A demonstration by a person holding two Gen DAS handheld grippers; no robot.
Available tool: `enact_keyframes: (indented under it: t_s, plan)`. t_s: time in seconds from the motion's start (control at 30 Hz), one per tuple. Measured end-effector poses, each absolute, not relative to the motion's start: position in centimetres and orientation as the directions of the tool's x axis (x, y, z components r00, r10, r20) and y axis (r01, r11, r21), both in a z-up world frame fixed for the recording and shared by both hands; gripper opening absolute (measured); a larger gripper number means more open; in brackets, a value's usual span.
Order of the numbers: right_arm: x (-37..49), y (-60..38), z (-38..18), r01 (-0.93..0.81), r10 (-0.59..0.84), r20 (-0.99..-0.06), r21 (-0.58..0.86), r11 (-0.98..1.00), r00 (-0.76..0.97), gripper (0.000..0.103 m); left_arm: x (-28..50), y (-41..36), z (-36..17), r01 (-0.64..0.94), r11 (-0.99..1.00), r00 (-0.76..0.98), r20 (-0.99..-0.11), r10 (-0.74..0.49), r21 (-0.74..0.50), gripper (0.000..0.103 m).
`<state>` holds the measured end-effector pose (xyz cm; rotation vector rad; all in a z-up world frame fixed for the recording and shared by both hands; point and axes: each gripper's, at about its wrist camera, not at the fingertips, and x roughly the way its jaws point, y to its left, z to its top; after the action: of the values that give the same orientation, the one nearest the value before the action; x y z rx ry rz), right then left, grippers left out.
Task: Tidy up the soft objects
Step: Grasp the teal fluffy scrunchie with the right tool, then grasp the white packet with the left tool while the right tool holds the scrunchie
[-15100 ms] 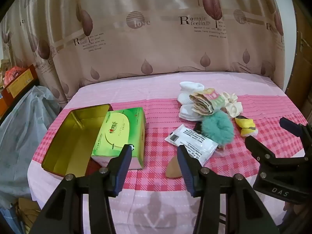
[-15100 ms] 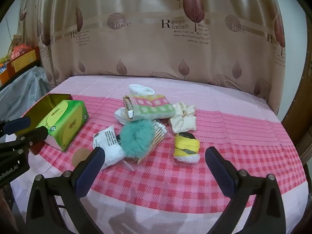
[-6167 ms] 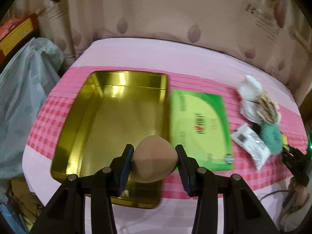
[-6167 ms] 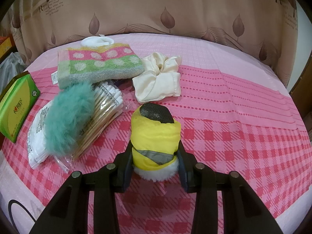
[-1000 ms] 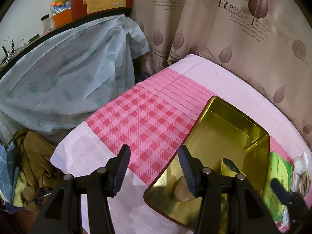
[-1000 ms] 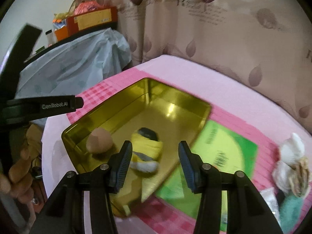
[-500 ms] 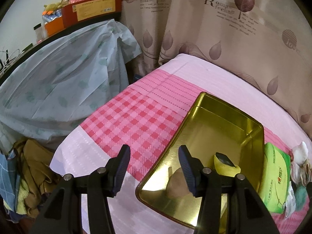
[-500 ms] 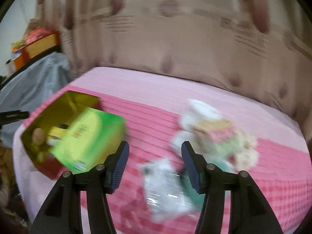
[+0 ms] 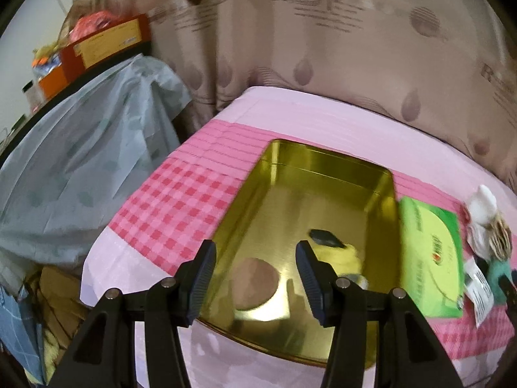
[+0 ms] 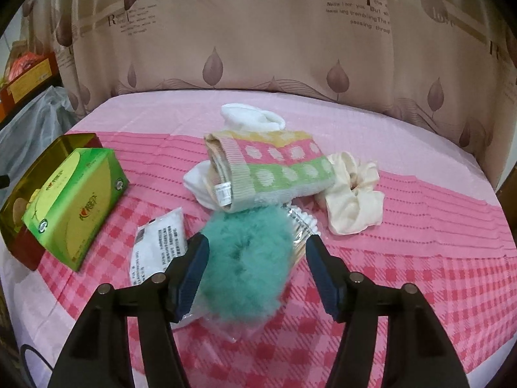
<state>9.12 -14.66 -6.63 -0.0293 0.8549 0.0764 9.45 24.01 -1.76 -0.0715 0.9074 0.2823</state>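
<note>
The fluffy teal scrunchie [image 10: 247, 258], frame centre, is framed by the right gripper [image 10: 257, 260], whose fingers are opening, nothing gripped. Closing is required next. The left gripper [image 9: 255, 278] is held wide, empty, over the gold metal tin [image 9: 323, 174].

Behind your bench [image 10: 404, 200], w/ its pink checked cloth, hangs a beige curtain [image 10: 258, 48] printed w/ brown leaves & lettering. To your left, a pale blue-grey plastic sheet [image 9: 90, 174] drapes over furniture; a red-and-yellow box [image 9: 106, 43] sits on a dark shelf above it, white wall [image 9: 48, 22] behind.
</note>
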Motion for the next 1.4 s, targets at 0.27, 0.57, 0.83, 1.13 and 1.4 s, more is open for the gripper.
enact_keyframes:
  t_s: [0.27,0.57,0.83,1.13,1.4]
  plan:
    - [9.9,-14.1,-7.7,-0.096,0.073,-0.763,0.014,0.995,0.642,0.061,9.0,17.0,-1.3,-0.108,0.993,0.598,-0.795,0.104,0.049,0.053]
    - [9.4,-13.7,-8.3,-0.13,0.08,-0.767,-0.004,0.992,0.637,0.029,9.3,8.5,-1.9,0.071,0.998,0.561,-0.827,-0.038,0.002,0.053]
    - [7.7,-14.7,-7.7,-0.15,0.106,-0.771,0.014,0.989,0.628,0.019,10.0,4.9,-3.6,0.12,0.99,0.482,-0.868,-0.119,-0.069,0.053]
    - [4.8,-18.8,-6.0,-0.103,0.069,-0.769,0.004,0.995,0.635,0.019,11.5,1.9,-4.7,0.087,0.976,0.386,-0.897,-0.216,-0.198,0.059]
    - [4.6,-23.0,-6.7,-0.023,0.092,-0.779,0.099,0.995,0.62,0.019,13.2,-1.5,-6.6,0.0,0.964,0.271,-0.927,-0.258,-0.268,0.059]
